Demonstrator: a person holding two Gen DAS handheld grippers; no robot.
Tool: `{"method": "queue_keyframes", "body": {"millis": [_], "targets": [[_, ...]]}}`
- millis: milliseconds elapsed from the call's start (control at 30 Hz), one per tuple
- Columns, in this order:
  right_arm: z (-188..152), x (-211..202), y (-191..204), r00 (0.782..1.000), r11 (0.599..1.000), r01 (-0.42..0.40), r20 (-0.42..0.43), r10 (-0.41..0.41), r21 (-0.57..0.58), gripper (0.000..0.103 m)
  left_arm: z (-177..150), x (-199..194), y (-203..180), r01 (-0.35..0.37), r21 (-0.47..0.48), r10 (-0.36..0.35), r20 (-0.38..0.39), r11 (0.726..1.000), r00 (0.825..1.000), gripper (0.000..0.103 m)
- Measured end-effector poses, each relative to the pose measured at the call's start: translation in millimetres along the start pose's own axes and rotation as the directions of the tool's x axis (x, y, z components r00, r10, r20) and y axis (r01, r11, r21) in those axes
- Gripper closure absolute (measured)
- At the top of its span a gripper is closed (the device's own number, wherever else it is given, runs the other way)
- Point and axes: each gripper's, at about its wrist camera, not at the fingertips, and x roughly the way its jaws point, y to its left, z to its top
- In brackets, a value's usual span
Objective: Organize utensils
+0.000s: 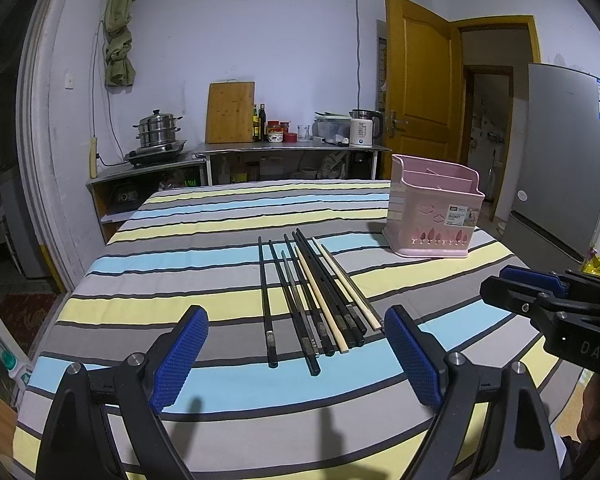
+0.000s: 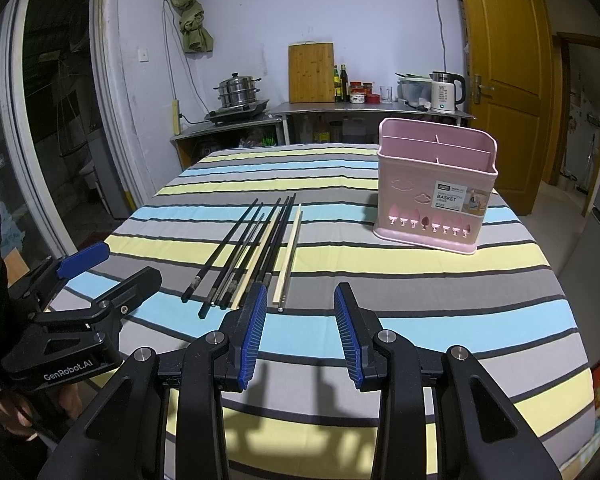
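Observation:
Several chopsticks (image 1: 312, 300), mostly black with two pale ones, lie side by side on the striped tablecloth; they also show in the right wrist view (image 2: 256, 252). A pink divided utensil basket (image 1: 434, 210) stands upright at the far right, also in the right wrist view (image 2: 434, 188). My left gripper (image 1: 296, 354) is open and empty, just before the near ends of the chopsticks. My right gripper (image 2: 300, 328) is open and empty, right of the near ends; it shows in the left wrist view (image 1: 512, 284). The left gripper shows at the left of the right wrist view (image 2: 112, 272).
The table with the striped cloth (image 1: 204, 256) fills the foreground. Behind it stand a low counter with a steamer pot (image 1: 158, 130), a cutting board (image 1: 230, 112), bottles and a kettle (image 1: 364, 128). A fridge (image 1: 564, 168) stands to the right, by a yellow door (image 1: 418, 76).

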Motion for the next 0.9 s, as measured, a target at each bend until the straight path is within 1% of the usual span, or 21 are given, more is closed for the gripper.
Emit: {"method": "queue_keyframes", "body": {"millis": [633,900], "targets": [[0.0,-0.1,0.7,1.0,1.0,0.0,0.0,0.0,0.0,0.067,-0.8,0.4,-0.3,0.004,0.004,-0.004,-0.006,1.0,1.0,0.013],[0.4,3.2,4.8,1.0,1.0,-0.004,-0.008,0.004,-0.008,0.067,-1.8,7.4,6.7,0.011,0.002,-0.011,-0.025,1.0,1.0,0.013]]}}
